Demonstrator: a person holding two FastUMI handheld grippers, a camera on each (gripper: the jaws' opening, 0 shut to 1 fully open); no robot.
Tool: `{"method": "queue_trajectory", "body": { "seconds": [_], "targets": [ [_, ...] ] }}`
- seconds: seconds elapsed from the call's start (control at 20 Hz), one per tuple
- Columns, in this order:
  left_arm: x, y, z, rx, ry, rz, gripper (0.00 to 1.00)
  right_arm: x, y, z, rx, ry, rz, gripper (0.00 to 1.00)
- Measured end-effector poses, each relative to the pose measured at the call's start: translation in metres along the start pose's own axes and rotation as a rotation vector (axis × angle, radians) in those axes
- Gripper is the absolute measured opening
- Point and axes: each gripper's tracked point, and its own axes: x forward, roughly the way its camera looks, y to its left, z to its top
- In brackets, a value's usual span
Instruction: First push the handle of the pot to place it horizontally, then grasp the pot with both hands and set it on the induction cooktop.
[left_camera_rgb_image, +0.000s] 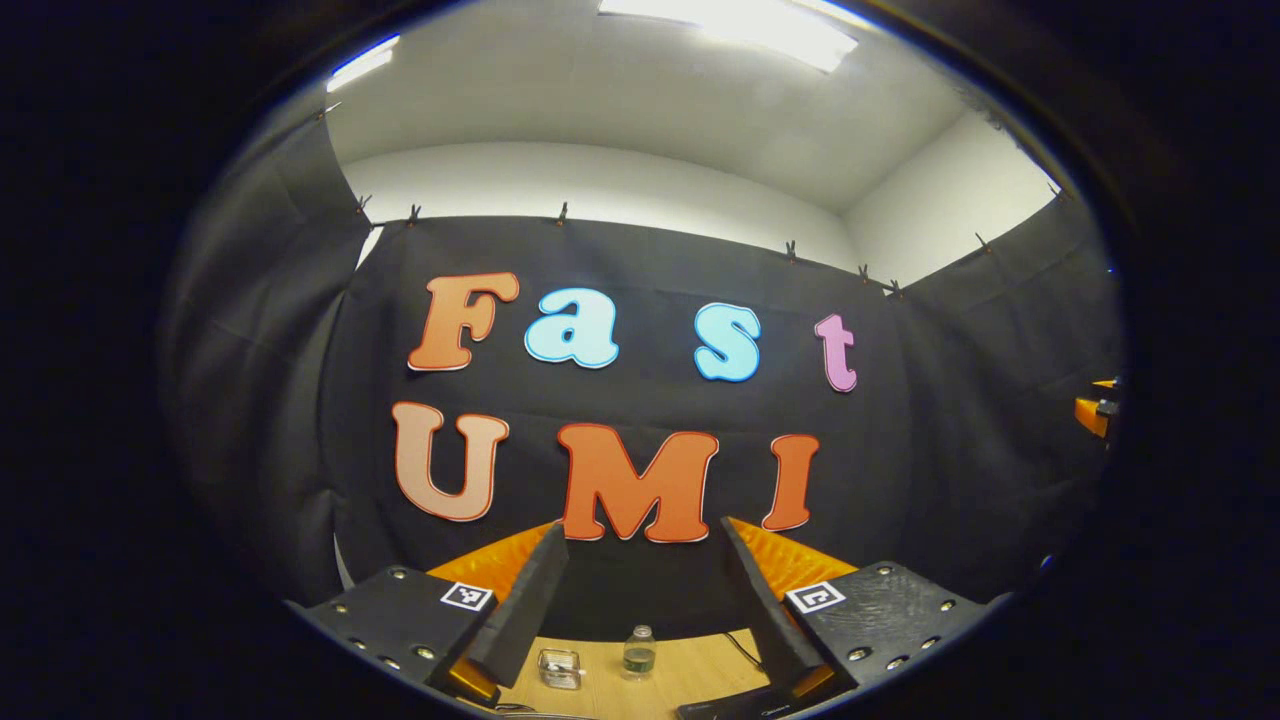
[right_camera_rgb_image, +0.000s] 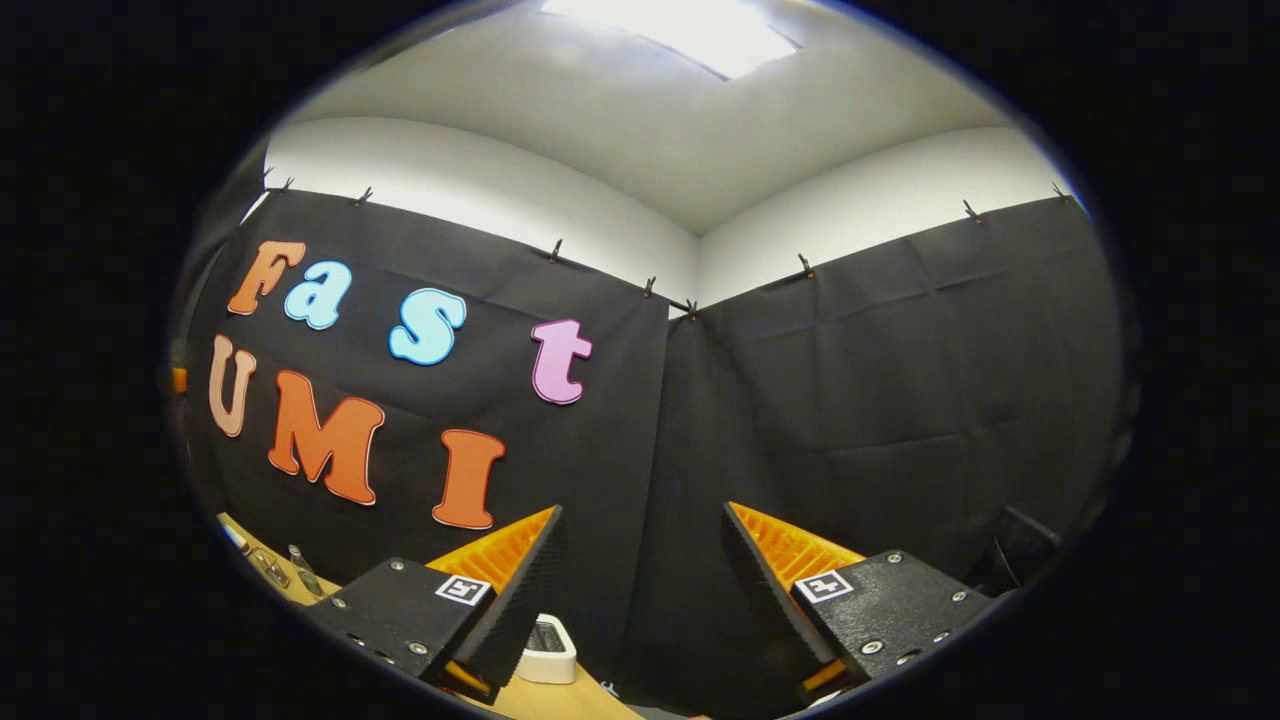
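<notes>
Light wooden surface, seen low in the left gripper view. On it: one small clear plastic bottle with a green label, upright; one small clear square container just beside it; a thin black cable. In the right gripper view, a white boxy object sits on the same surface.

A booth is enclosed by black cloth clipped along its top edge, with two cloth panels met at a corner above the gap between the fingers. White walls and a white ceiling are seen above, lit by ceiling panels. A wooden tabletop is seen between the fingers.
</notes>
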Motion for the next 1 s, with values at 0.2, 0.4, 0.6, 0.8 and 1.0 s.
{"method": "queue_trajectory", "body": {
  "seconds": [0.2, 0.4, 0.6, 0.8, 1.0],
  "targets": [
    [0.003, 0.000, -0.027, -0.039, 0.079, -0.005, 0.39, 0.001, 0.006, -0.012, -0.001, 0.025, 0.017, 0.95],
    [-0.004, -0.015, -0.062, -0.048, 0.191, -0.054, 0.04, 0.002, 0.009, -0.025, -0.003, 0.050, 0.031, 0.95],
    [-0.014, -0.027, -0.106, 0.022, 0.315, -0.093, 0.02, 0.003, 0.008, -0.038, 0.002, 0.077, 0.039, 0.95],
    [-0.037, -0.031, -0.170, 0.045, 0.513, -0.119, 0.02, 0.004, 0.009, -0.050, 0.010, 0.102, 0.049, 0.95],
    [-0.074, -0.030, -0.234, 0.097, 0.722, -0.133, 0.02, 0.003, 0.020, -0.062, 0.025, 0.124, 0.081, 0.95]
  ]
}}
